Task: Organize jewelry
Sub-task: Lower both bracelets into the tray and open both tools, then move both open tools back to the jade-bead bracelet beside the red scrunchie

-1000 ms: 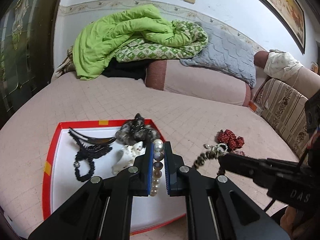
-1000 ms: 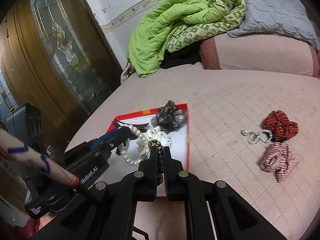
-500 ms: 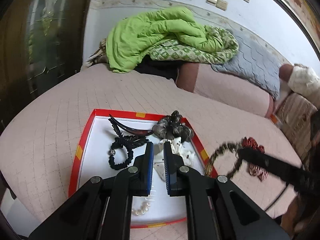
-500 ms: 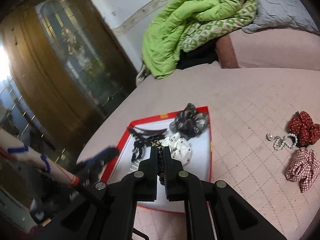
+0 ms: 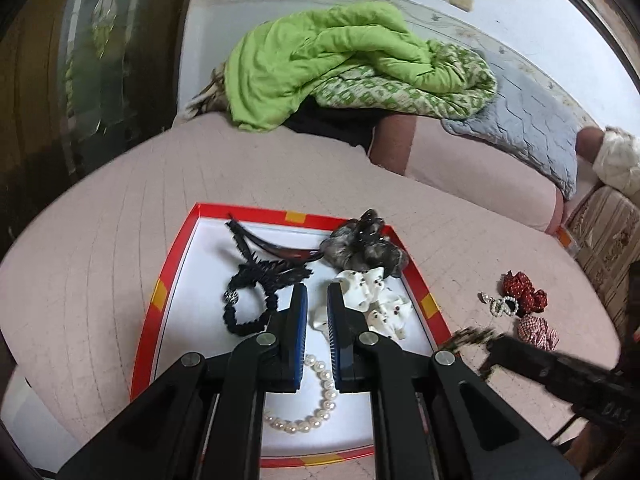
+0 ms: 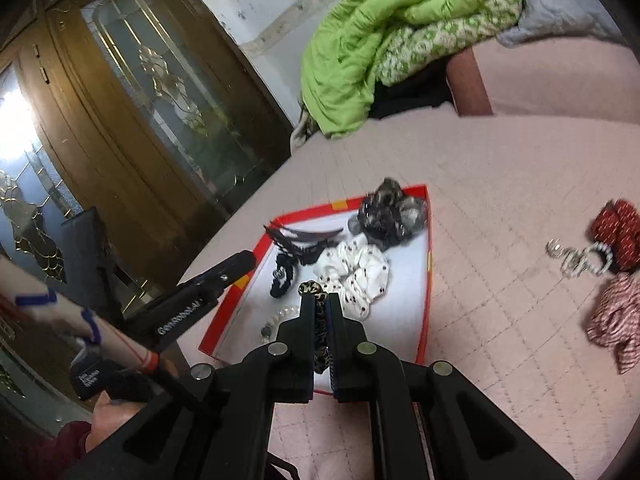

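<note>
Over red tray, we're clamping leopard scrunchie w/ right hand-held gripper, left hand-held gripper clenched, empty, above pearl necklace.

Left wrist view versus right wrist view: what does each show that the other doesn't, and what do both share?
Only the left wrist view shows the whole pearl necklace lying in the tray under the left hand-held gripper, whose fingers hold nothing.

Only the right wrist view shows the leopard-print scrunchie pinched in the right hand-held gripper, plus the wooden door.

Both show the red-rimmed tray with the white scrunchie and black hair tie, and the red scrunchie on the bed.
</note>
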